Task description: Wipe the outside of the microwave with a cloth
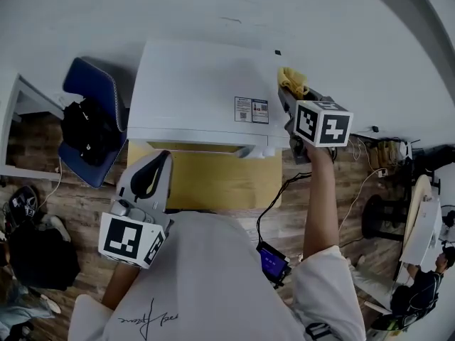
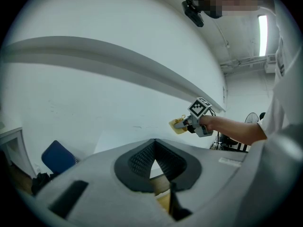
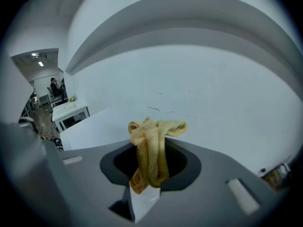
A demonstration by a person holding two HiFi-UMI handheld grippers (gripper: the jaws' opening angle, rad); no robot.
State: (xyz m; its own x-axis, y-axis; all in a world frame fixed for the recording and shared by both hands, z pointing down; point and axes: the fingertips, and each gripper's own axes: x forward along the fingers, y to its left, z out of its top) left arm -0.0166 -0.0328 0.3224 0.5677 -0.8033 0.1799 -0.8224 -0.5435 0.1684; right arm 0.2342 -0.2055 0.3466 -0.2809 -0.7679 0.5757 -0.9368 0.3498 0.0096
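Yellow cloth [image 3: 151,148] is clenched between the jaws of the right tool [image 1: 288,96], its bunched folds spilling out past the tips. Just left of this tool sits the white microwave [image 1: 199,94], and the cloth is at the microwave's top right edge; whether it touches cannot be told. The microwave stands on a wooden desk [image 1: 213,182]. The left tool [image 1: 161,159] hangs nearer the person, in front of the microwave's door, jaws closed together on nothing. Further left of it stands a blue chair [image 1: 89,84].
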